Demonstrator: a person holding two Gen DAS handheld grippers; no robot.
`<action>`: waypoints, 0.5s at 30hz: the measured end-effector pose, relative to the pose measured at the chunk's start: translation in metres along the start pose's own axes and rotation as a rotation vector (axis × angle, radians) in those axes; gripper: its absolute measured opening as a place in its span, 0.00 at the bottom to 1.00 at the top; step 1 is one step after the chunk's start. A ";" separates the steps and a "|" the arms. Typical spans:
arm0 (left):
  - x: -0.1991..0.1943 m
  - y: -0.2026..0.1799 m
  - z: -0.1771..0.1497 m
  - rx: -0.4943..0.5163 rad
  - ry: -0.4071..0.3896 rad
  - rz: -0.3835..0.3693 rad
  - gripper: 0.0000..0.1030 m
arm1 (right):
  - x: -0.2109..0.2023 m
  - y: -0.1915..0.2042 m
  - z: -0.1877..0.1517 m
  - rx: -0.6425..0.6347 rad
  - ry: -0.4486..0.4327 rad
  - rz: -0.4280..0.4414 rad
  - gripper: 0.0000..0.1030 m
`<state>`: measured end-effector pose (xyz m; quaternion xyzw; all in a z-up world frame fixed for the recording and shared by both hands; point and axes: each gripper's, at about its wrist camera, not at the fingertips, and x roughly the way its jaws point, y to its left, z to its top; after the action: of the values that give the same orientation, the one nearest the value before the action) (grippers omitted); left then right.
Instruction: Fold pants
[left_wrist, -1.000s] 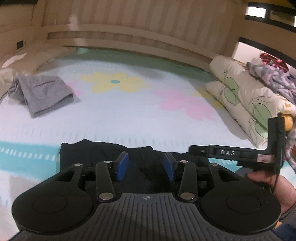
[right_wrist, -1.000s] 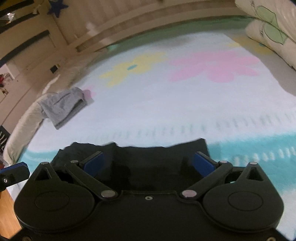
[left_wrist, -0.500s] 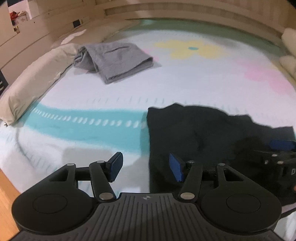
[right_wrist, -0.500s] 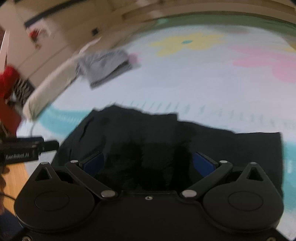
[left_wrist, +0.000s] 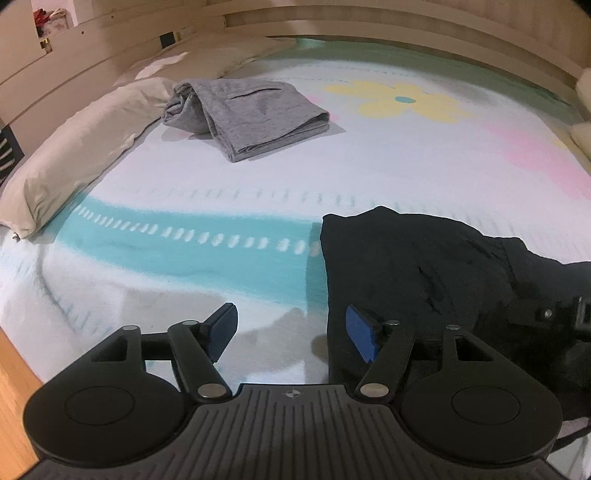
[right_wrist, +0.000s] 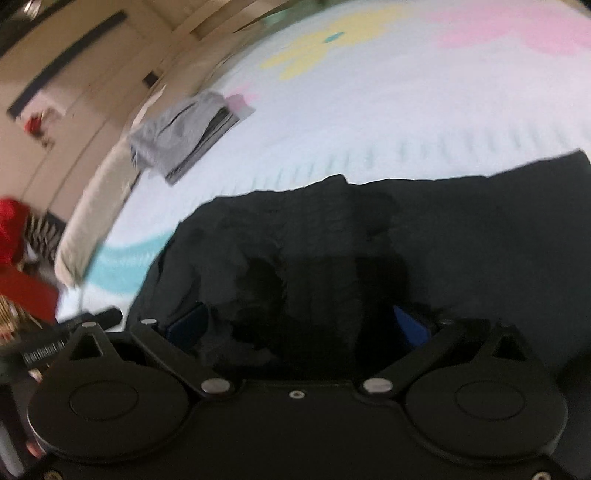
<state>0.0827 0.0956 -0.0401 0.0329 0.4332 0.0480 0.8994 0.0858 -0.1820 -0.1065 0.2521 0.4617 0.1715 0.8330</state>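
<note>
Your left hand-held gripper (left_wrist: 291, 334) pointed steeply down at the bed (left_wrist: 369, 177), sitting low in the centre of its frame. Its jaws had just been opening and stood spread, with only bare sheet between them; the right-hand blue pad (left_wrist: 360, 338) lay just at the left edge of the black pants (left_wrist: 417, 266). Those pants were bunched at the lower right of that frame, on the near part of the bed, where the teal stripe (left_wrist: 192, 240) ran.

Your right hand-held gripper (right_wrist: 299, 325) also tilted downward, directly over the pants (right_wrist: 369, 236), which filled the middle of its blurred frame. Its jaws stood wide apart with rumpled black cloth lying between them, and the pads did not appear to press on it.

A folded grey garment (left_wrist: 251, 110) lay well apart in the upper left, beside a long pale pillow (left_wrist: 74, 147) along the bed's left edge.
</note>
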 end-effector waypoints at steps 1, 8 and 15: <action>0.000 0.001 0.000 -0.007 0.002 -0.003 0.62 | 0.000 -0.002 0.002 0.018 0.015 0.021 1.00; 0.000 0.004 0.002 -0.029 0.002 0.008 0.62 | 0.001 -0.009 0.004 0.124 0.028 0.057 1.00; -0.003 0.001 0.000 -0.009 0.001 0.018 0.62 | -0.007 0.007 0.007 0.083 0.009 0.047 0.17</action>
<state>0.0803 0.0966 -0.0378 0.0328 0.4330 0.0582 0.8989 0.0878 -0.1819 -0.0949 0.2966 0.4660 0.1729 0.8154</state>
